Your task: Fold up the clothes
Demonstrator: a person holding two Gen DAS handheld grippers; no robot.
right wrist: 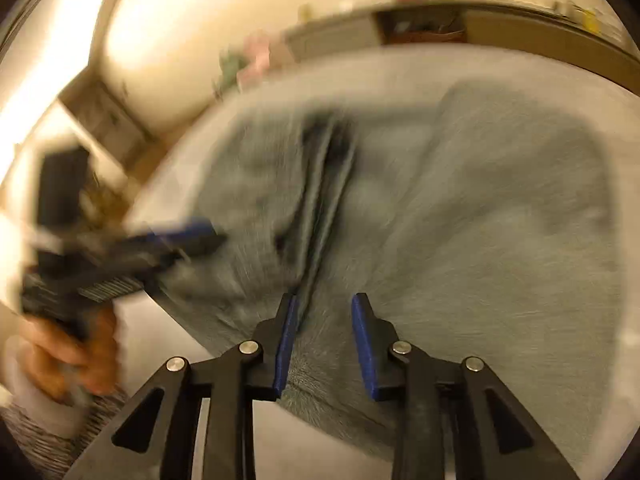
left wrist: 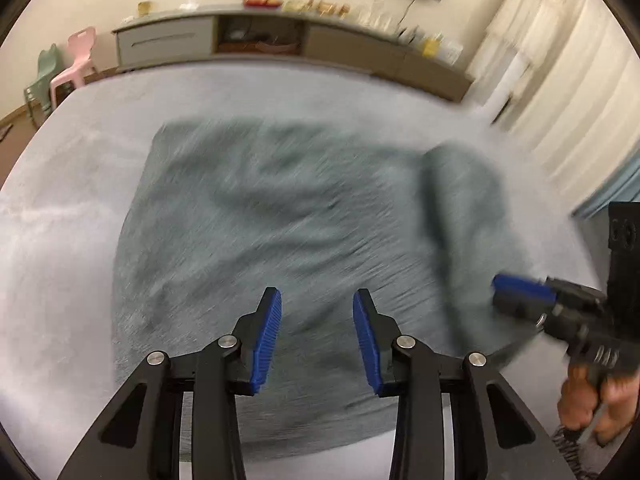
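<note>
Raised sleeve fold (left wrist: 460, 184) bulks right; pale surface (left wrist: 60, 240) around garment (left wrist: 260, 220) open.

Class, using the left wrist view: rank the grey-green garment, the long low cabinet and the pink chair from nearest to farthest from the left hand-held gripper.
1. Grey-green garment: directly under and ahead of the left hand-held gripper, on the pale surface.
2. Long low cabinet and pink chair: both beyond the surface's far edge, the chair at far left; too close to call.

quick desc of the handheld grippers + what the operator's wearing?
Both alike: left gripper and right gripper have black angular linkage arms with silver pivot pins, and ribbed blue pads on black fingers. Black pistol-style handle. Sleeve is grey-and-white marled knit.
</note>
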